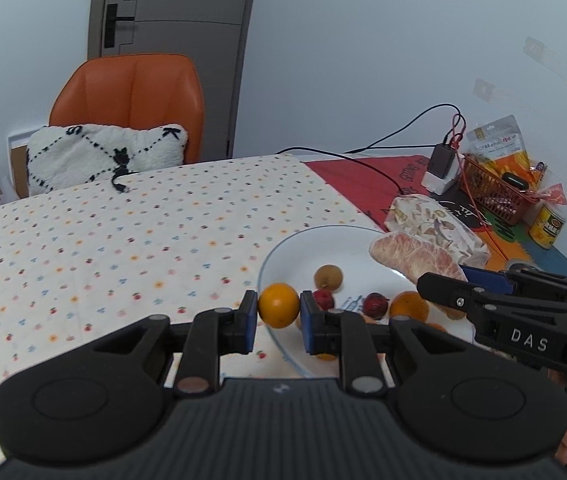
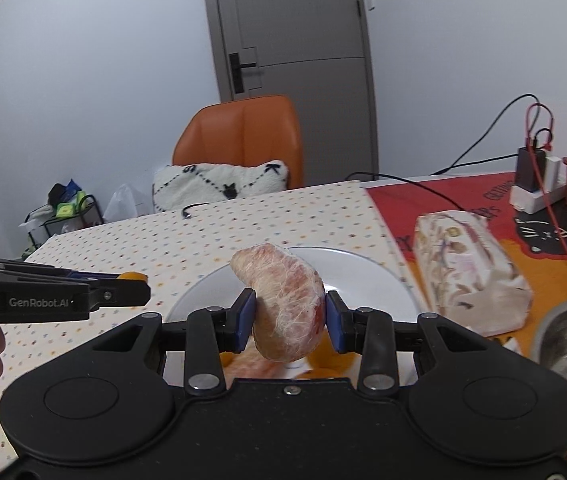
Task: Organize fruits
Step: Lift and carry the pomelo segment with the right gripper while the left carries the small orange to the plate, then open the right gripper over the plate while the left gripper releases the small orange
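The left gripper [image 1: 278,312] is clamped on a small orange [image 1: 278,305], held above the near rim of the white plate [image 1: 295,250] on the dotted tabletop [image 1: 123,240]. The right gripper [image 2: 289,312] grasps a peeled pomelo segment [image 2: 283,300] over the same plate. On the plate lie a longan [image 1: 328,277], two red lychees [image 1: 375,305] and another orange [image 1: 408,305]. A patterned tissue pack [image 2: 467,268] sits just beside the plate.
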`<action>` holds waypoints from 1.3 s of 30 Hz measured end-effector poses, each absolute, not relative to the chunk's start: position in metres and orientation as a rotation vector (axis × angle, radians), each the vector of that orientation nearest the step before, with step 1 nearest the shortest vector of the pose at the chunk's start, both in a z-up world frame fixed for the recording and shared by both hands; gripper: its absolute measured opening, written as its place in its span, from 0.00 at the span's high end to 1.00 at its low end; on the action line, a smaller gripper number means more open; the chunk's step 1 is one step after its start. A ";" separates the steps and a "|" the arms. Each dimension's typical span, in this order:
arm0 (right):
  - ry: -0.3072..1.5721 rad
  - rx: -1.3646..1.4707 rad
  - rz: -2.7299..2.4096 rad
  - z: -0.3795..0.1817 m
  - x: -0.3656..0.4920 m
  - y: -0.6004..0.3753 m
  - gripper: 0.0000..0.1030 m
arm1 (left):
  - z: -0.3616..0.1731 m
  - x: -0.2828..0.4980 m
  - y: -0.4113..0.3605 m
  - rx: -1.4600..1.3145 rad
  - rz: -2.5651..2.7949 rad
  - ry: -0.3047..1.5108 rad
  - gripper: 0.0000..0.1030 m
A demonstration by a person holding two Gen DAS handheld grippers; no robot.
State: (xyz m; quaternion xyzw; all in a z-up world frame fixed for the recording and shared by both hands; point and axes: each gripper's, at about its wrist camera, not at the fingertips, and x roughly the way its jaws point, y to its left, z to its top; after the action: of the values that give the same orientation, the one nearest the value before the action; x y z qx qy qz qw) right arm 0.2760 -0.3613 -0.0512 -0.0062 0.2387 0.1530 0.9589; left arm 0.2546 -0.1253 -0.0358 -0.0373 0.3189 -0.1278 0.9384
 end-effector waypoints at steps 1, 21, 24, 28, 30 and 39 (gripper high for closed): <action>0.482 -0.011 0.306 -0.051 0.277 -0.364 0.65 | -0.036 0.255 -0.128 -0.074 -0.264 0.651 0.80; 0.512 0.012 0.243 -0.070 0.308 -0.402 0.65 | -0.056 0.284 -0.180 -0.035 -0.310 0.697 0.80; 0.520 0.018 0.244 -0.074 0.313 -0.404 0.65 | -0.059 0.290 -0.187 -0.027 -0.313 0.701 0.80; 0.528 0.032 0.251 -0.079 0.317 -0.405 0.65 | -0.064 0.299 -0.195 -0.006 -0.315 0.712 0.80; 0.527 0.033 0.257 -0.080 0.320 -0.405 0.65 | -0.066 0.304 -0.196 -0.008 -0.312 0.716 0.80; 0.529 0.027 0.269 -0.084 0.331 -0.400 0.65 | -0.065 0.307 -0.194 -0.051 -0.289 0.684 0.73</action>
State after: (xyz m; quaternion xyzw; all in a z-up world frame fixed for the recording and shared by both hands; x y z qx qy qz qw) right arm 0.3308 -0.3998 -0.0841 0.0134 0.2605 0.1327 0.9562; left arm 0.3070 -0.1945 -0.0651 -0.0249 0.3344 -0.1413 0.9315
